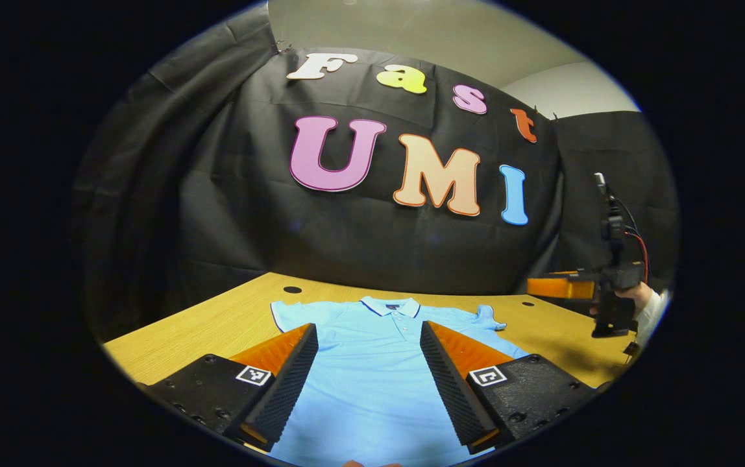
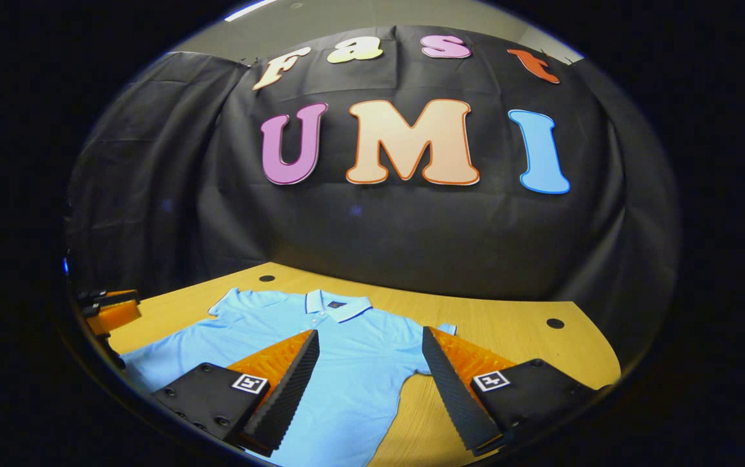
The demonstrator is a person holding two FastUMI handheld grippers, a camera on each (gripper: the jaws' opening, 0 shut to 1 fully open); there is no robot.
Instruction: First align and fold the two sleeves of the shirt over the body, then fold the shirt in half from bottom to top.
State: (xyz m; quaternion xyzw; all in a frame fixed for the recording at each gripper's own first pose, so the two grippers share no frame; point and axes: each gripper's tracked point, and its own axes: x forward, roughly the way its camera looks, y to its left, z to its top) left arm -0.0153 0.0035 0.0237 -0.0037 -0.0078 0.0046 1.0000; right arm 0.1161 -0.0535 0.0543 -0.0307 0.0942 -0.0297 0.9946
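A light blue polo shirt [image 1: 372, 363] lies flat on the wooden table [image 1: 217, 324], collar toward the far wall, both short sleeves spread out. My left gripper [image 1: 367, 337] hovers open above the shirt's body, nothing between its fingers. In the right gripper view the same shirt [image 2: 333, 350] lies spread, and my right gripper [image 2: 369, 344] is open above its right side, near the right sleeve [image 2: 440, 331]. The right gripper [image 1: 612, 292], held by a hand, also shows at the far right of the left gripper view. The left gripper [image 2: 109, 311] shows at the left edge of the right gripper view.
The table has small round holes [image 2: 555, 323] near its back edge. The black cloth wall [image 1: 346, 246] stands close behind the table. Bare wood lies to the right of the shirt [image 2: 515, 331].
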